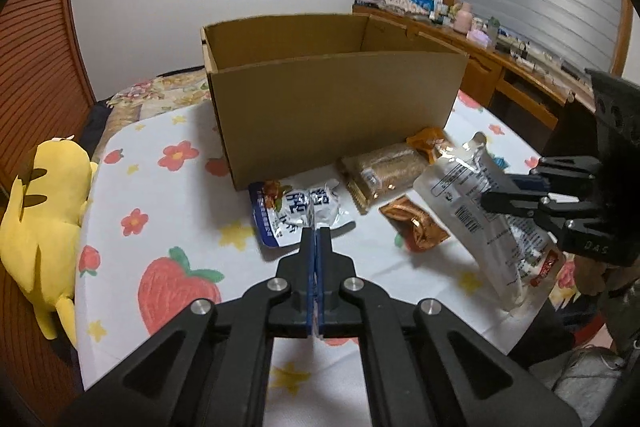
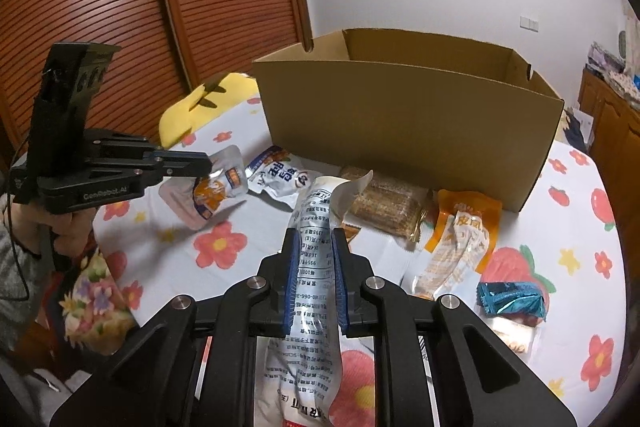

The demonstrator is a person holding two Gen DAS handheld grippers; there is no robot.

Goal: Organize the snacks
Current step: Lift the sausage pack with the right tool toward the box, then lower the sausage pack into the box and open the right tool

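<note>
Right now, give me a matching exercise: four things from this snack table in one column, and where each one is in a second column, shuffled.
Things:
1. long silver printed pouch
2. small white pouch with orange print
3. brown cardboard box
4. teal foil packet

Places:
A. lying on the flowered tablecloth
B. pinched in the left gripper
C. standing open behind the loose snacks
D. clamped in the right gripper

Pairs: 1-D, 2-B, 3-C, 4-A
</note>
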